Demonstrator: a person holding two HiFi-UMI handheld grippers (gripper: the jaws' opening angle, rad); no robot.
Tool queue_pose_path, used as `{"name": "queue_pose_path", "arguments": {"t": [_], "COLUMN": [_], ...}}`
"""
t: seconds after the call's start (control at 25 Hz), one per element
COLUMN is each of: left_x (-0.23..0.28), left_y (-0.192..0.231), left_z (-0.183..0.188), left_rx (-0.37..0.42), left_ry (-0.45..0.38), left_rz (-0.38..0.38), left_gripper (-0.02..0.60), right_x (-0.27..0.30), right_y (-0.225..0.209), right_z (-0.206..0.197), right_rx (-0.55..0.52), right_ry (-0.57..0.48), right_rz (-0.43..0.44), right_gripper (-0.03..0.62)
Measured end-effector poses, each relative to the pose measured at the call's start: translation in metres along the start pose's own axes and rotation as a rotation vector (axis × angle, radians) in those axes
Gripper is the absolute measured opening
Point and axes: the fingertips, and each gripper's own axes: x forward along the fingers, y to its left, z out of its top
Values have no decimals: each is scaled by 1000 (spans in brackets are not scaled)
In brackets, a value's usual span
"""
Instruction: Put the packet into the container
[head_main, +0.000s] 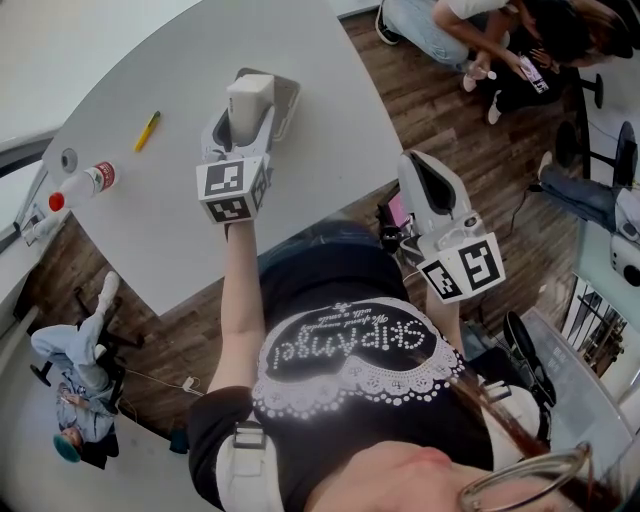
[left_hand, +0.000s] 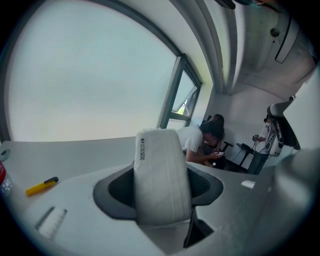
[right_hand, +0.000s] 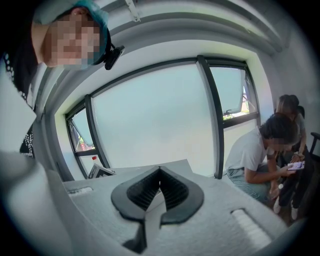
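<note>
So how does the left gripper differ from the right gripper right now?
The left gripper has its jaws shut on a white packet; the right gripper has its jaws together with nothing between them. The left gripper is over the white table, while the right gripper is past the table's edge, close to the person's body. Both carry a cube with square markers.

Bright daylight floods in through the windows (left_hand: 90, 75) ahead of the left gripper (left_hand: 162, 180), blown out white; shadows are soft, frame edges bend and darken, nearest gripper body blurs.
</note>
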Motion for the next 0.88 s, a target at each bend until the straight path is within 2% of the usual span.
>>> {"name": "queue_pose_path", "arguments": {"t": [0.68, 0.88], "left_x": [18, 23], "left_y": [4, 0], "left_z": [-26, -31], "left_rx": [22, 69], "left_ry": [108, 158], "left_rz": [26, 27], "left_gripper": [279, 287], "right_x": [2, 4], "right_y": [0, 1], "right_z": [0, 0], "right_rx": [5, 4], "right_ry": [2, 3], "right_rz": [1, 8], "right_gripper": [2, 2]}}
